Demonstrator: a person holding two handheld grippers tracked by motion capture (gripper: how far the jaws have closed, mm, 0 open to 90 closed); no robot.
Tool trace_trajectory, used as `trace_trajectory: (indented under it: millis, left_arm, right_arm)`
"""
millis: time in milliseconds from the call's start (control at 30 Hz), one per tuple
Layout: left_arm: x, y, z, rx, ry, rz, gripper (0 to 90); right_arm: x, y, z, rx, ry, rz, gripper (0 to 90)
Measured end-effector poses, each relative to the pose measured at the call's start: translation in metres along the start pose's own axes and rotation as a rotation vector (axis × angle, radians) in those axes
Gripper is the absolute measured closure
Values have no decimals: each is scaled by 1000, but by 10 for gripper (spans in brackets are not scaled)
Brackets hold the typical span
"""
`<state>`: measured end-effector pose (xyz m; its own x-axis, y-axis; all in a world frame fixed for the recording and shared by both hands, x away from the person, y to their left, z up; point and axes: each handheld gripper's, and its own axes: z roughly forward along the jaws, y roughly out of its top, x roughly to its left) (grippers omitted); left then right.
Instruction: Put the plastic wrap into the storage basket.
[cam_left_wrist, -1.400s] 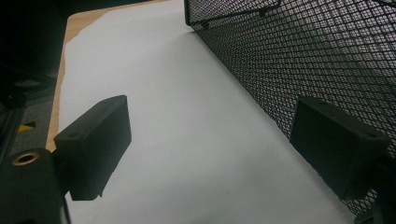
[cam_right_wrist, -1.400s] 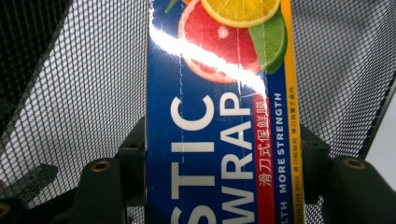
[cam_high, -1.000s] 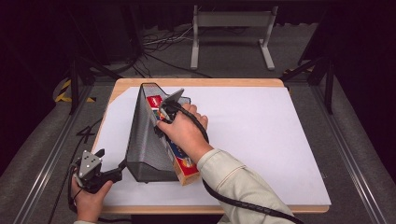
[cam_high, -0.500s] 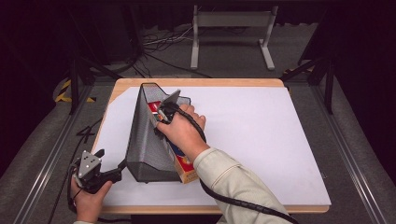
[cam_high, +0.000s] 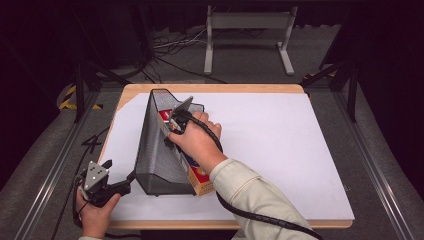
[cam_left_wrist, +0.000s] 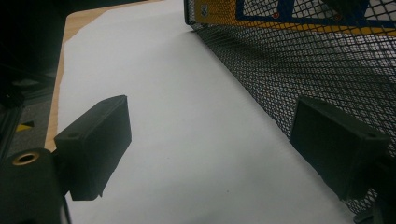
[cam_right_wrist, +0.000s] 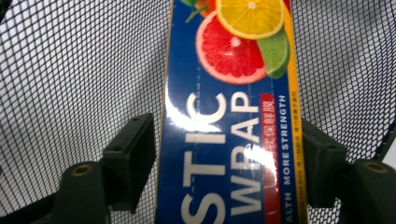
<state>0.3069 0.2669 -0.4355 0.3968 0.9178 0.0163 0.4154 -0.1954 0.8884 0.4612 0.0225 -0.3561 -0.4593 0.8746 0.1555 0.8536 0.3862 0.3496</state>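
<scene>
A black mesh file holder (cam_high: 155, 150) stands on the white sheet (cam_high: 280, 140). A blue plastic wrap box (cam_high: 200, 182) with citrus pictures (cam_right_wrist: 224, 140) lies in it, its near end sticking out at the front. My right gripper (cam_high: 172, 131) reaches into the holder, and its jaws (cam_right_wrist: 226, 140) press on the box's two long edges. My left gripper (cam_high: 129, 177) rests at the holder's near left corner, open (cam_left_wrist: 210, 121), with bare sheet between its jaws. One jaw lies against the mesh wall (cam_left_wrist: 303, 56), through which the box (cam_left_wrist: 224, 11) shows.
The sheet covers a wooden tabletop (cam_high: 210, 88), bare along the far edge. A metal stand (cam_high: 247, 30) and cables lie on the floor beyond. Metal rails (cam_high: 50, 170) run along both sides of the table. The right half of the sheet is open.
My right gripper has eased slightly left and down with the box inside the holder. The left gripper has stayed put.
</scene>
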Motion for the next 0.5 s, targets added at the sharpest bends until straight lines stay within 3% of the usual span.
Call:
trace_trajectory:
  millis: [333, 433, 500]
  left_arm:
    - [-1, 1, 2, -1, -1, -4, 133]
    - [-1, 1, 2, -1, -1, -3, 133]
    - [0, 0, 1, -4, 2, -9, 133]
  right_arm:
    - [-4, -5, -29, -132, -9, -42, 223]
    - [-7, -6, -35, -159, 8, -47, 223]
    - [-10, -8, -47, -209, 33, -57, 224]
